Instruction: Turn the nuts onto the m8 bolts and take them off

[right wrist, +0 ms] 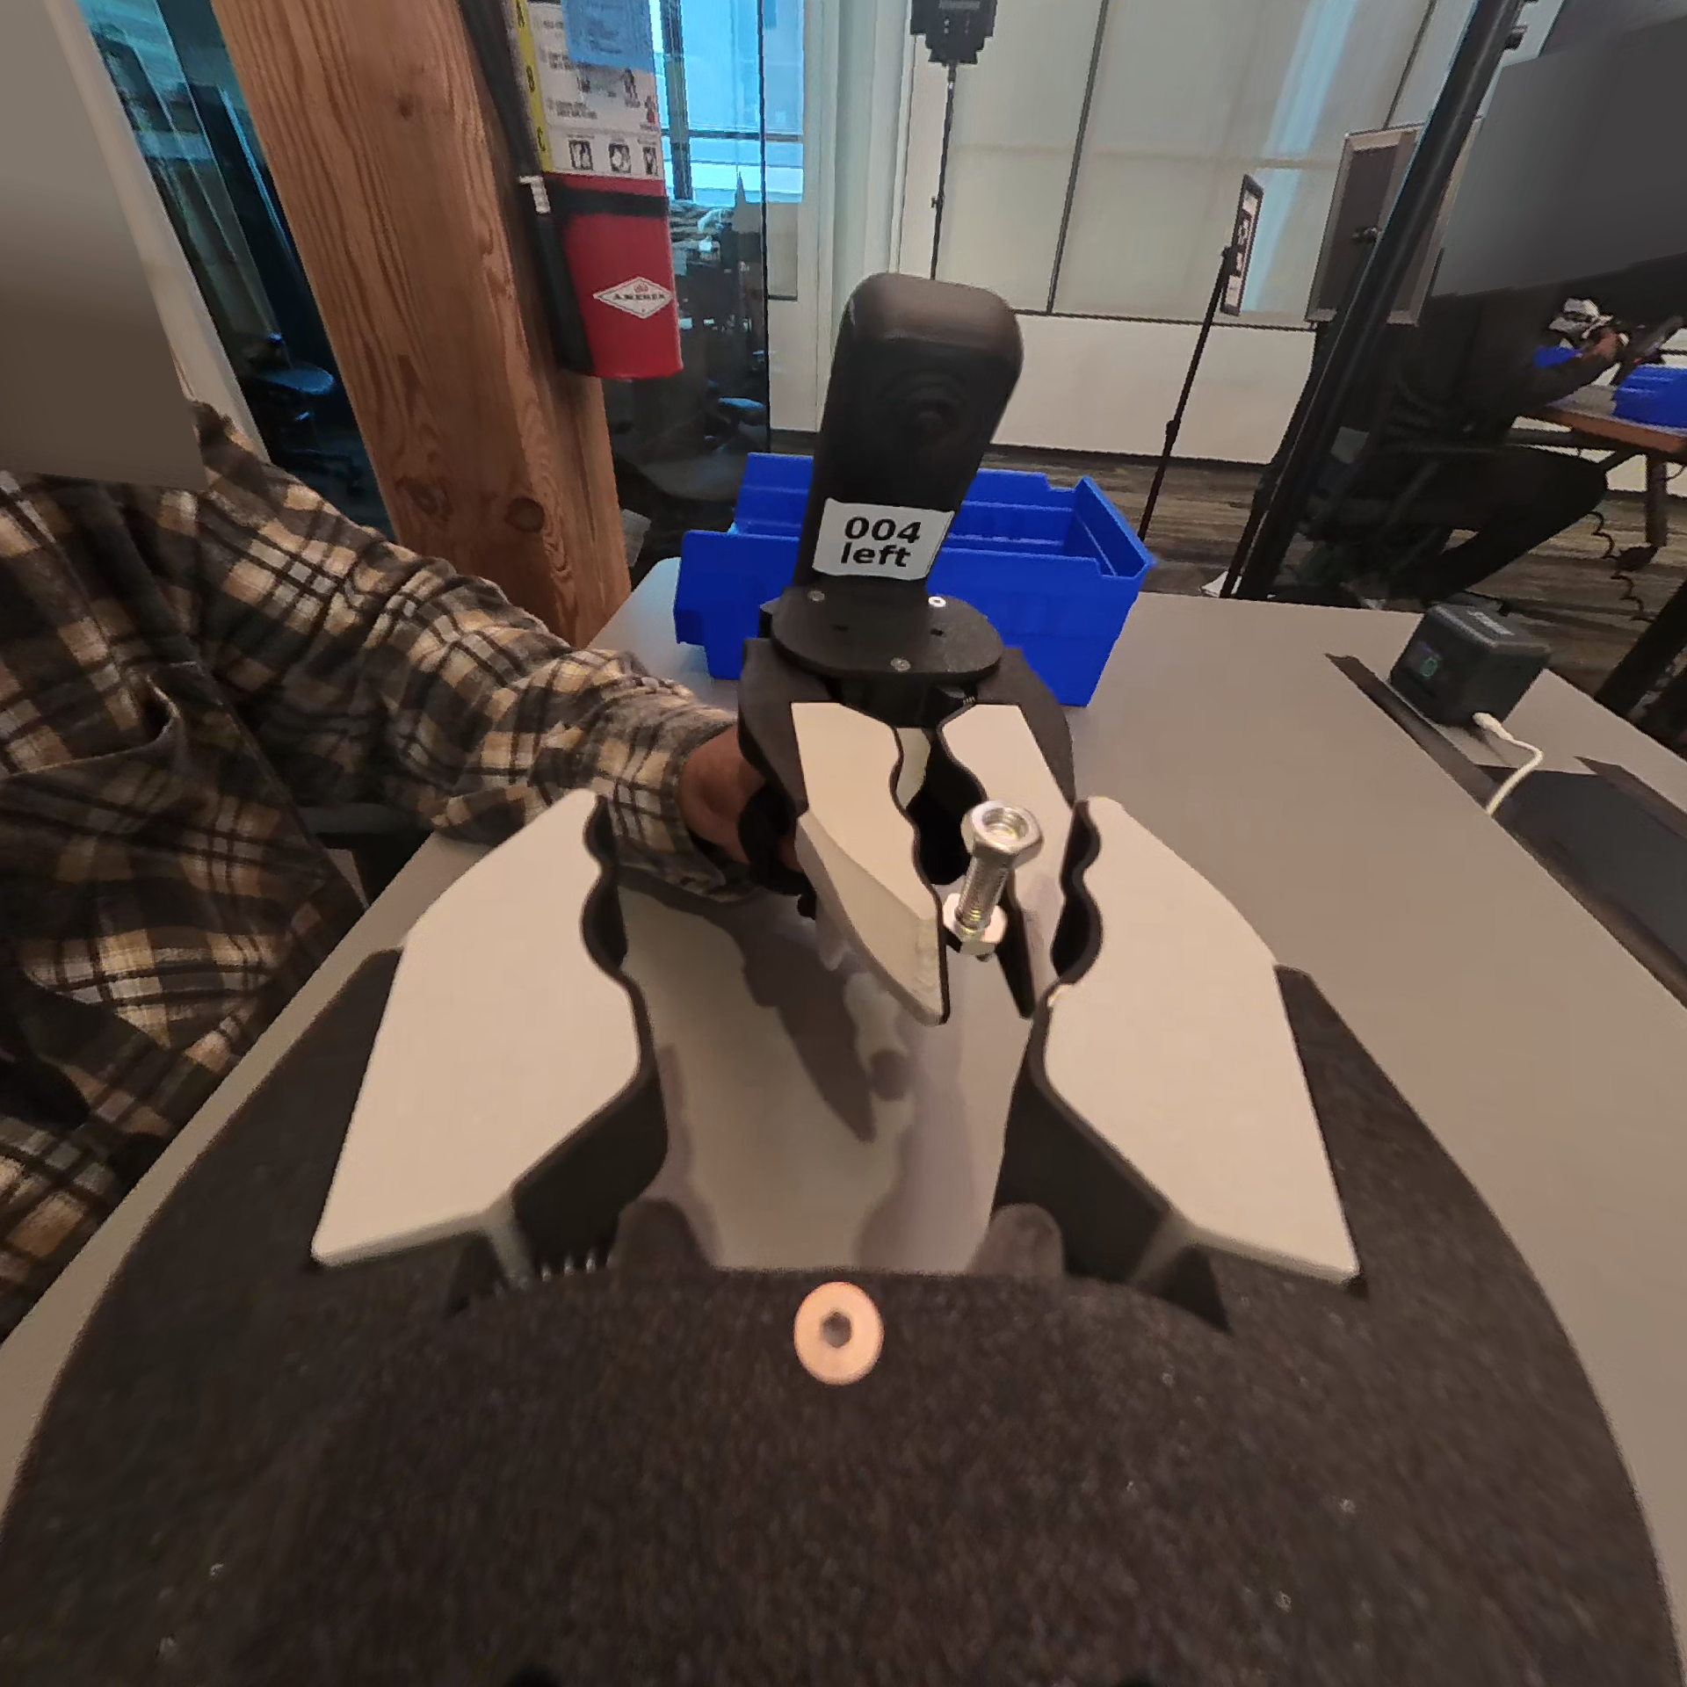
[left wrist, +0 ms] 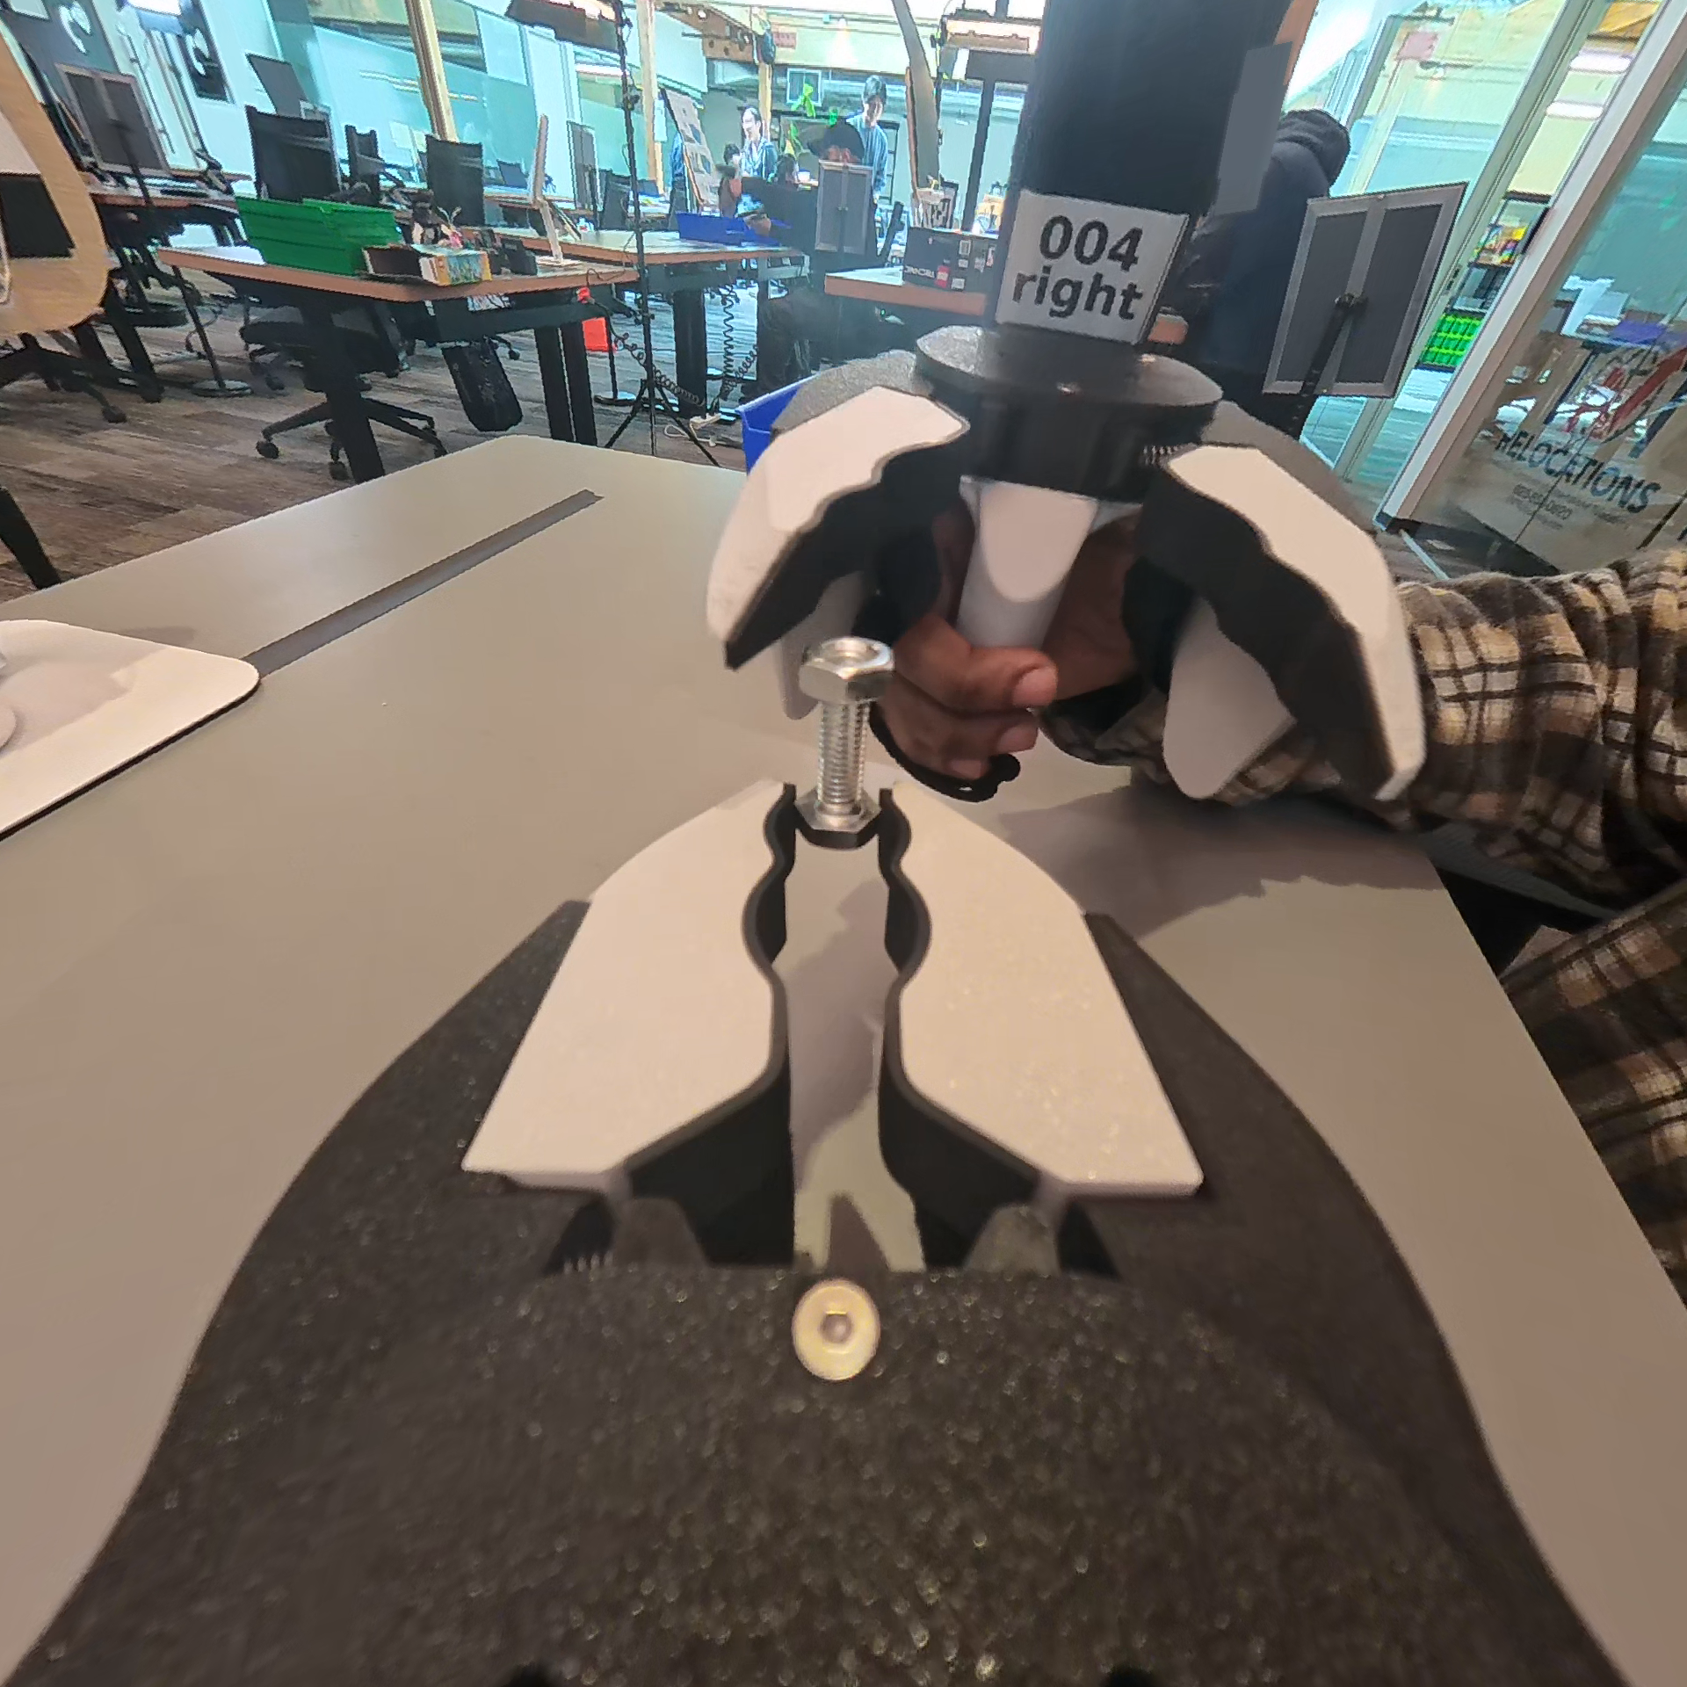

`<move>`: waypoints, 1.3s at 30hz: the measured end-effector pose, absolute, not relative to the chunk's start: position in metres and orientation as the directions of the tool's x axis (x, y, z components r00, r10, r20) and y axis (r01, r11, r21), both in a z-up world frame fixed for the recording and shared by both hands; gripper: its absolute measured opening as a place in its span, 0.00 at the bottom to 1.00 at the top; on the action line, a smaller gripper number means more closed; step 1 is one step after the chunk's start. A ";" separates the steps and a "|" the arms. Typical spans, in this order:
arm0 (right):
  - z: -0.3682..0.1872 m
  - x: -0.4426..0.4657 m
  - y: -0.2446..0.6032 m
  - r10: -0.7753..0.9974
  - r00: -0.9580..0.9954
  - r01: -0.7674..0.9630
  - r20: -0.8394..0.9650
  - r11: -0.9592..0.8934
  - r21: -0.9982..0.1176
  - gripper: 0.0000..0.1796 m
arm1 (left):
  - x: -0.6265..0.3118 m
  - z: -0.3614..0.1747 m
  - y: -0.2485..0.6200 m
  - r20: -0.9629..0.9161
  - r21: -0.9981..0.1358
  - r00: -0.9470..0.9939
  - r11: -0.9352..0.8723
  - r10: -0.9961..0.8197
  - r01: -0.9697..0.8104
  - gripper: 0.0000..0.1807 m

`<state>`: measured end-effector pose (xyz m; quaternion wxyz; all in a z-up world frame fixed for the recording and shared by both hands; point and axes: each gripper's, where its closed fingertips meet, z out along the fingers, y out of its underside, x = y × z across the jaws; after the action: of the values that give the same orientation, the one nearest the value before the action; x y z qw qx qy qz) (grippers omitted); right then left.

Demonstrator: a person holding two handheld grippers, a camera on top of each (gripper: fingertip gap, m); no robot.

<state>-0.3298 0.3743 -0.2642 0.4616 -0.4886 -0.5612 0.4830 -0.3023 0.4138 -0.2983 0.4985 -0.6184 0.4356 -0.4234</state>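
Left wrist view: the left tool [left wrist: 833,812] is closed on the hex head at the bolt's [left wrist: 842,762] lower end, above the table [left wrist: 456,822]; the shank stands upright, with the nut [left wrist: 845,669] at its top; the right tool [right wrist: 840,922], wide open and empty, has that nut between its fingertips, ready to close on it.

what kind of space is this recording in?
Most likely an open-plan office or lab workspace. In the left wrist view, rows of desks with monitors and office chairs fill the background. The right wrist view shows glass partition walls, a wall-mounted red fire extinguisher and a blue parts bin on the grey table.
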 end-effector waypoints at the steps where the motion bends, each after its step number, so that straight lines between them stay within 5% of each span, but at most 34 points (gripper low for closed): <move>1: -0.266 -0.330 0.373 0.994 -0.101 0.108 0.050 0.061 -0.992 0.51 | -0.303 -0.298 0.414 0.088 -0.986 0.264 -0.123 -0.961 -0.117 0.09; 39: -0.268 -0.325 0.366 0.997 -0.016 0.046 0.076 0.076 -0.996 0.51 | -0.301 -0.298 0.412 0.093 -0.983 0.259 -0.130 -0.961 -0.129 0.09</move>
<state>-0.3252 0.3658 -0.2683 0.5032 -0.4884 -0.5338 0.4725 -0.3010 0.4118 -0.2985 0.4927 -0.6217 0.4385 -0.4224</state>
